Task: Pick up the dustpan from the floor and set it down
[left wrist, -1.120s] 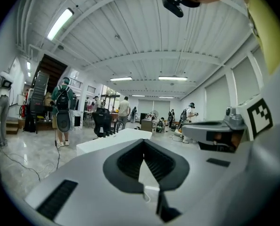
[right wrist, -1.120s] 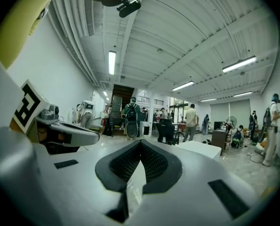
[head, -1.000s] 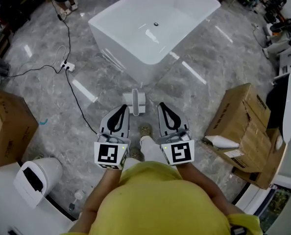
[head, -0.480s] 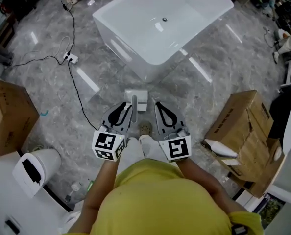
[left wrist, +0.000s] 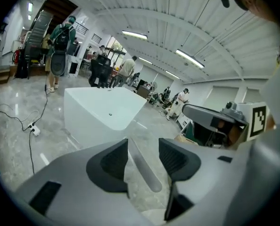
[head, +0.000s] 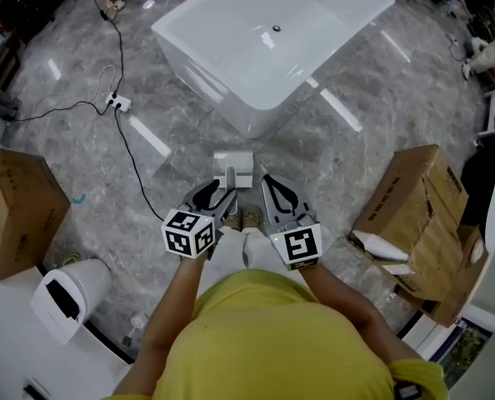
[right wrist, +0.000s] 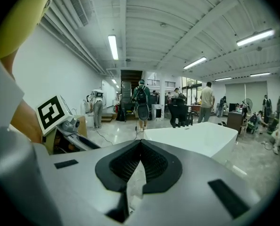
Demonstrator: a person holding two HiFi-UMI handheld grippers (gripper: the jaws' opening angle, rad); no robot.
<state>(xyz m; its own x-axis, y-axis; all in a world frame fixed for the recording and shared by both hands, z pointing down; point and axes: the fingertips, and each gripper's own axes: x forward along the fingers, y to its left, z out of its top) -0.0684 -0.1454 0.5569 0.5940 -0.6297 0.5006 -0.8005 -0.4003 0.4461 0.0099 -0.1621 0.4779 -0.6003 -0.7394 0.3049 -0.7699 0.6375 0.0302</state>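
Head view: a white plastic dustpan (head: 235, 163) sits on the grey marble floor (head: 356, 140) before a white bathtub (head: 272, 32), its upright handle at the left gripper (head: 218, 197); the right gripper (head: 272, 187) hangs just beside. Left gripper view: the left gripper's (left wrist: 143, 145) fingers stand apart, having just been opening, the grey handle (left wrist: 147, 173) loose between them. Right gripper view: the right gripper's (right wrist: 140, 145) fingers are closed together, empty.

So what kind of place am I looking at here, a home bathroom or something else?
Probably a big workshop or test hall, not a home bathroom. A freestanding white bathtub stands on open marble-look floor, cardboard boxes sit at both sides, and several people stand in the background under long ceiling strip lights.
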